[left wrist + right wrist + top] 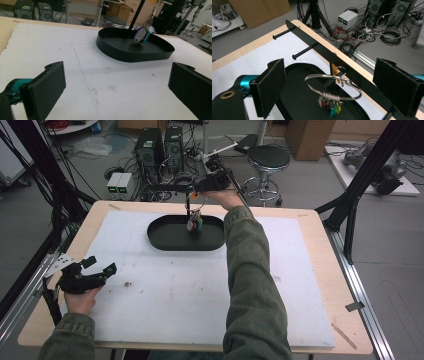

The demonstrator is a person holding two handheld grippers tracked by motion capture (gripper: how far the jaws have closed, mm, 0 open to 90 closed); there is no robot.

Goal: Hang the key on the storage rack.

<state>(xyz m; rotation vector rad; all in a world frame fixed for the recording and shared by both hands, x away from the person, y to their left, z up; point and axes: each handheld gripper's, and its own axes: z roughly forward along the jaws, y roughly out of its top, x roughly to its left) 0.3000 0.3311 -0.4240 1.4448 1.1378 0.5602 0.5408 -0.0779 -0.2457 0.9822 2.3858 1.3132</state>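
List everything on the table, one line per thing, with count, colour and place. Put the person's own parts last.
Foam mat: one, white, covering most of the tabletop.
Tray: one, black, oval, far middle of the mat.
Peg rail: one, black, along the far table edge, pegs pointing over the tray.
Key ring: one, silver wire, hanging on a peg, coloured tags dangling over the tray.
Left gripper: black, open, near-left of the mat.
Right gripper: black, open around the key ring.

A tray (165, 237) sits at upper centre of the worktop (320, 270). A key ring (332, 83) hangs on a peg (329, 82) above it. The peg rail (317, 45) runs behind.
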